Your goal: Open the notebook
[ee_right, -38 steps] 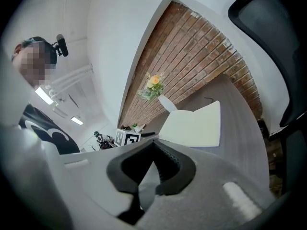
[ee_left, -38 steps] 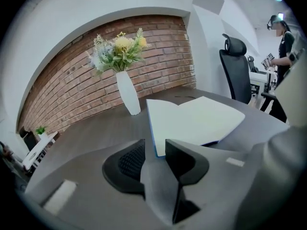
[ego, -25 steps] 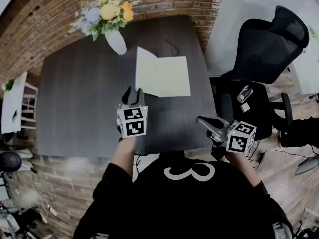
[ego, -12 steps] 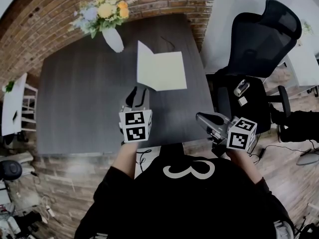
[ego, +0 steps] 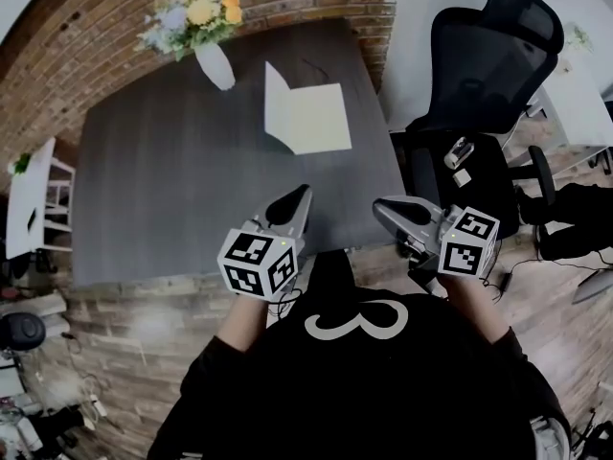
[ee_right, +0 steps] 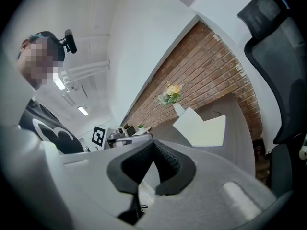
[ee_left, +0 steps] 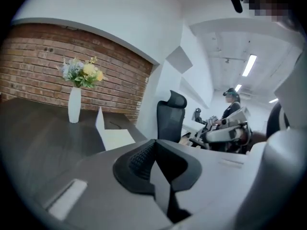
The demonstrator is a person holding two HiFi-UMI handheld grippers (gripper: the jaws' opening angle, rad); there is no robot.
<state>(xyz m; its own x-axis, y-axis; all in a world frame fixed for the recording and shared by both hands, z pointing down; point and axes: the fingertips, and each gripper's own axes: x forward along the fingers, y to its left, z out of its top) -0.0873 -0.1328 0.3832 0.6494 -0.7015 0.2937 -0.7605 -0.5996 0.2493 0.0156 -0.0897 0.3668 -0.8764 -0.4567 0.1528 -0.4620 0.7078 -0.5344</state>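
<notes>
The notebook (ego: 314,121) lies open on the dark table (ego: 172,190) at its far right part. Its pale pages face up and its left cover (ego: 275,103) stands raised. It also shows in the left gripper view as the notebook (ee_left: 115,137) and in the right gripper view as the notebook (ee_right: 205,128). My left gripper (ego: 305,193) hovers over the table's near edge, well short of the notebook, jaws shut with nothing between them (ee_left: 153,145). My right gripper (ego: 379,208) hangs past the table's near right corner, jaws together and empty (ee_right: 153,145).
A white vase of flowers (ego: 213,60) stands at the table's far left of the notebook, with a thin cable (ego: 311,69) behind it. A black office chair (ego: 484,75) stands right of the table, a small white side table (ego: 27,195) at left. Another person (ee_left: 231,107) sits far off.
Both grippers have drawn back toward my body. The left one left the spot near the notebook, swung to point right and shut its jaws. The notebook stays open.
</notes>
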